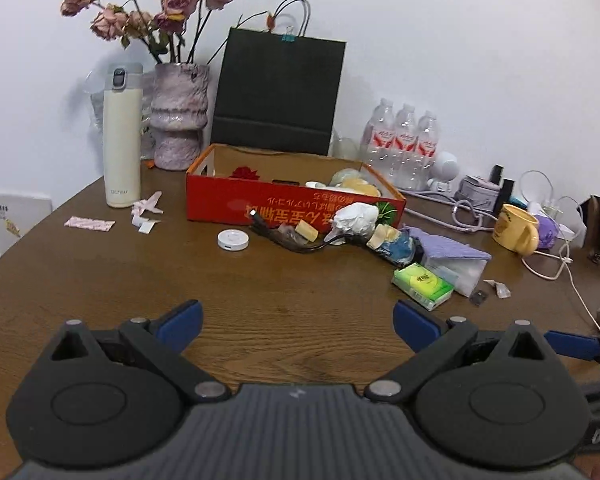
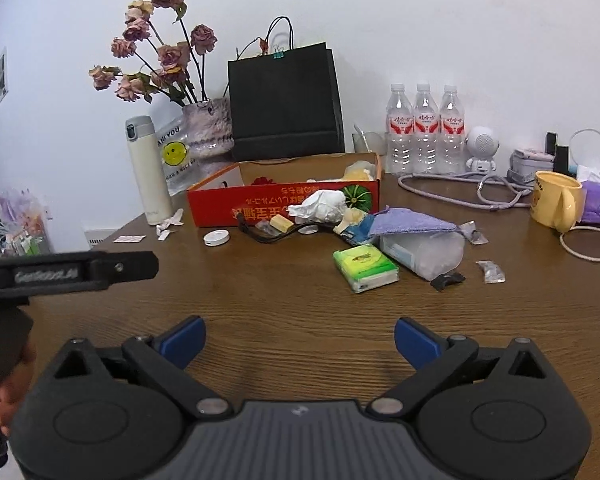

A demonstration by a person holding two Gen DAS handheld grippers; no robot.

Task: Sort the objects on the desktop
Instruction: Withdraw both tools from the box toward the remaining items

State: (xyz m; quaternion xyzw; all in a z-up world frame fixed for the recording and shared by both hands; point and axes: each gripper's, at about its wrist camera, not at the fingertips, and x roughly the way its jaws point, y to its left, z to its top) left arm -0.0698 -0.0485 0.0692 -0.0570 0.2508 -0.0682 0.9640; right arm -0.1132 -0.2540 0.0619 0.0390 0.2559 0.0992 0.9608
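A red cardboard box [image 1: 260, 202] [image 2: 260, 200] stands open at the back of the brown table, with a few items inside. In front of it lies a heap: crumpled white tissue [image 1: 356, 218] [image 2: 324, 204], a black cable [image 1: 288, 240], a white round puck [image 1: 233, 239] [image 2: 217, 237], a purple cloth [image 1: 448, 246] [image 2: 412, 222] and a green tissue pack [image 1: 422, 285] [image 2: 365, 266]. My left gripper [image 1: 298, 320] is open over bare wood, well short of the heap. My right gripper [image 2: 300, 340] is open too, with nothing between its fingers.
A cream flask [image 1: 122, 140], a vase of dried roses [image 1: 180, 120] and a black paper bag [image 1: 278, 92] stand behind the box. Water bottles [image 2: 424, 128], a yellow mug [image 2: 556, 200] and cables [image 2: 460, 188] fill the right side. Paper scraps [image 1: 90, 223] lie at the left.
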